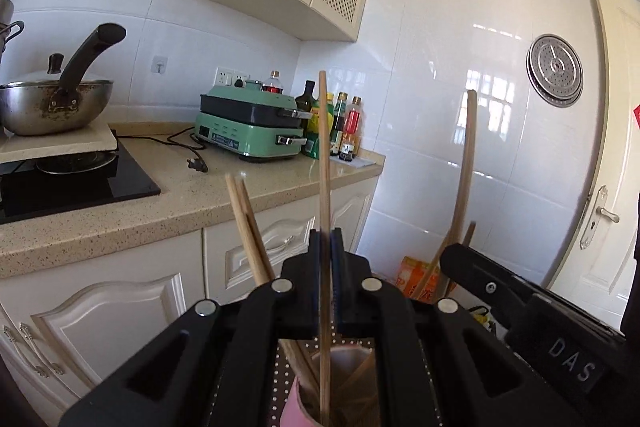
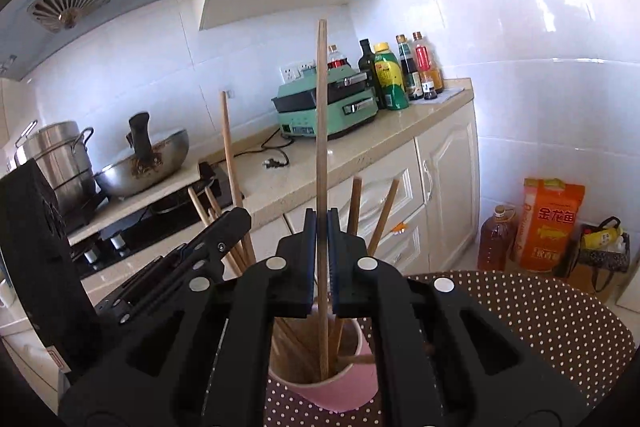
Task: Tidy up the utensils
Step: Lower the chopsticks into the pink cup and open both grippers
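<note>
A pink cup stands on a brown polka-dot table and holds several wooden chopsticks. It also shows low in the left wrist view. My left gripper is shut on one upright chopstick whose lower end is in the cup. My right gripper is shut on another upright chopstick that also reaches into the cup. The right gripper's body shows at the right of the left wrist view, and the left gripper's body shows at the left of the right wrist view. Both sit just above the cup.
A kitchen counter behind holds a green appliance, several bottles, a wok and a steel pot. An orange bag and an oil jug stand on the floor. A door is at the right.
</note>
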Demonstrator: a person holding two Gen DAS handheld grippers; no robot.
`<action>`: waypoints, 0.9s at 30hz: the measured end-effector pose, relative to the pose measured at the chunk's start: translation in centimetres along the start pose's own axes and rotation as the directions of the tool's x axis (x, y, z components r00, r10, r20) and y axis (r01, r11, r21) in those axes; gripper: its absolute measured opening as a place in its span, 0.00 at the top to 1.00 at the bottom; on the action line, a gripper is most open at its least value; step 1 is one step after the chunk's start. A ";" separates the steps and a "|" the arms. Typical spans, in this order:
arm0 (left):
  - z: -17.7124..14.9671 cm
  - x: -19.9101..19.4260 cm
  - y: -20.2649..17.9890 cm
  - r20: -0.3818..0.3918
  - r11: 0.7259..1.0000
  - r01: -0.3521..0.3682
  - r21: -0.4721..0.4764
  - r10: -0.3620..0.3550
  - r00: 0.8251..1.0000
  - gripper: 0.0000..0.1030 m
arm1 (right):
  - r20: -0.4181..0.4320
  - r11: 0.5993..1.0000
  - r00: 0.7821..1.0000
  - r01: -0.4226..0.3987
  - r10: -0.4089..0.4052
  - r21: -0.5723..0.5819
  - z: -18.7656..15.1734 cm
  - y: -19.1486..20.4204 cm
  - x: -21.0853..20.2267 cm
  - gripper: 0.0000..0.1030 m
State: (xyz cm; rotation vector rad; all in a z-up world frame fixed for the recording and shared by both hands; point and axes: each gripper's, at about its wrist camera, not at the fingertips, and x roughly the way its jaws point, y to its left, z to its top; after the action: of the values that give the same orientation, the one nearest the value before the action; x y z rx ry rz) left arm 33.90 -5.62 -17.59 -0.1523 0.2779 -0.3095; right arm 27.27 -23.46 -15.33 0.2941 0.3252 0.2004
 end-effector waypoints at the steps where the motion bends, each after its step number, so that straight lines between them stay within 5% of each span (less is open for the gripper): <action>1: -0.3 -0.1 0.1 -0.010 1.000 0.002 -0.007 -0.002 1.000 0.94 | -0.009 1.000 1.000 -0.005 0.006 0.005 -0.2 0.0 0.1 0.94; 13: -3.1 -1.8 0.2 -0.150 0.999 -0.015 0.041 0.021 0.989 0.94 | -0.161 0.998 0.987 -0.034 0.027 -0.044 -2.3 1.5 0.7 0.94; 24: -2.7 -2.0 -0.5 -0.185 0.996 -0.020 0.087 0.036 0.982 0.93 | -0.245 0.999 0.969 -0.019 0.007 -0.047 -1.9 2.6 1.2 0.93; 27: -2.5 -1.9 -0.3 -0.203 0.996 -0.031 0.089 0.049 0.978 0.88 | -0.260 0.998 0.965 0.016 -0.032 -0.062 -1.5 2.8 1.1 0.81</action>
State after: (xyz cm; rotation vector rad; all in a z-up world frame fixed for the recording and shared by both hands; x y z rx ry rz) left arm 31.36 -5.55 -19.40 -0.0303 0.4705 -0.2966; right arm 27.41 -20.14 -16.13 0.2047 0.5823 0.2250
